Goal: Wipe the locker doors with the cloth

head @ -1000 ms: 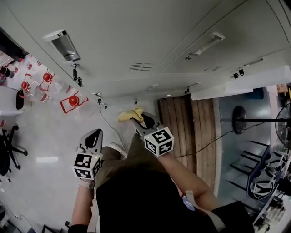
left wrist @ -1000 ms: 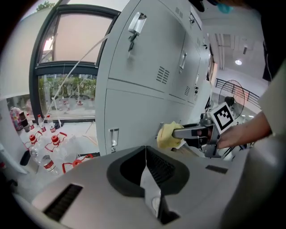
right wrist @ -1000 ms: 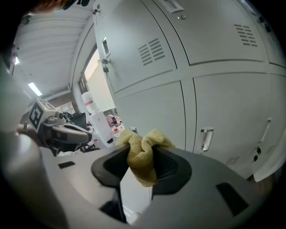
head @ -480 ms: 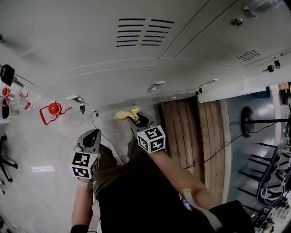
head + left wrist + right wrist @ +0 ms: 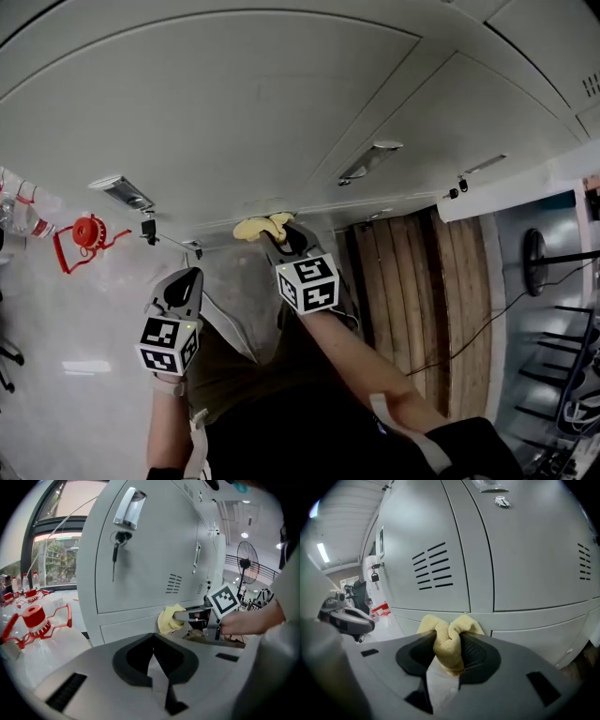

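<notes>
A bunched yellow cloth (image 5: 262, 227) (image 5: 449, 637) (image 5: 169, 619) is pinched in my right gripper (image 5: 275, 232) (image 5: 449, 644), which is shut on it. The cloth presses against the bottom strip of the grey locker doors (image 5: 281, 112) (image 5: 454, 564) (image 5: 150, 559), just below the vent slots (image 5: 432, 566). My left gripper (image 5: 180, 286) (image 5: 153, 660) hangs lower left, away from the lockers, jaws closed together with nothing in them.
A key hangs from the lock (image 5: 117, 538) under a door handle (image 5: 130, 506). Red-capped clear bottles (image 5: 80, 232) (image 5: 30, 620) lie on the white floor at left. Wooden planks (image 5: 422, 281) lie right of my right arm. A standing fan (image 5: 247, 566) is farther off.
The head view has tilted, so the lockers fill more of it. My right gripper with the cloth has stayed against the locker base; the left gripper has barely shifted.
</notes>
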A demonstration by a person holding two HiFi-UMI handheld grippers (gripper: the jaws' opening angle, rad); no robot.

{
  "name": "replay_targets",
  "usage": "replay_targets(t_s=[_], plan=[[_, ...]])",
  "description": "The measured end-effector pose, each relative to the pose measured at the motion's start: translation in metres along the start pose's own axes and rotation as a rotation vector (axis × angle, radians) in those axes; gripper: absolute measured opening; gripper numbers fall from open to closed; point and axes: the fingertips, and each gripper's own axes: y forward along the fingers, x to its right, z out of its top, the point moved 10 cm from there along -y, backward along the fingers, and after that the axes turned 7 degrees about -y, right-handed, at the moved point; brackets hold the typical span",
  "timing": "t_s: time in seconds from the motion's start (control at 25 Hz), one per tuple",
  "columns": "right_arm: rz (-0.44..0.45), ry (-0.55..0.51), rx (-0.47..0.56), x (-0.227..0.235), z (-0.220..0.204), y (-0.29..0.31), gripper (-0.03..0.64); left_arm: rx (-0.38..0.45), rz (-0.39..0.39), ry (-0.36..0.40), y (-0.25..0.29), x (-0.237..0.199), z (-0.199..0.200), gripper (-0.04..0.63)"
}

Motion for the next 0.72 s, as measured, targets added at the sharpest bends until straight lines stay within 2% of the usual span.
replay_targets(t_s=[0.16,0.32,0.48,0.72], plan=[[-0.007,-0.002,0.048,0.003,-0.009,0.007,0.150,0.022,0.015,-0.012,0.014,-0.016,-0.033,0.011],[0.020,0.016,0.038,0.003,-0.023,0.020,0.150,0.033,0.029,-0.020,0.023,-0.027,-0.055,0.011],[0.015,-0.003,0.035,0.002,-0.030,0.027,0.150,0.009,0.058,-0.027,0.021,-0.033,-0.071,0.011],[0.008,-0.008,-0.008,0.000,-0.046,0.040,0.150,-0.023,0.075,-0.085,0.013,-0.047,-0.095,0.011]])
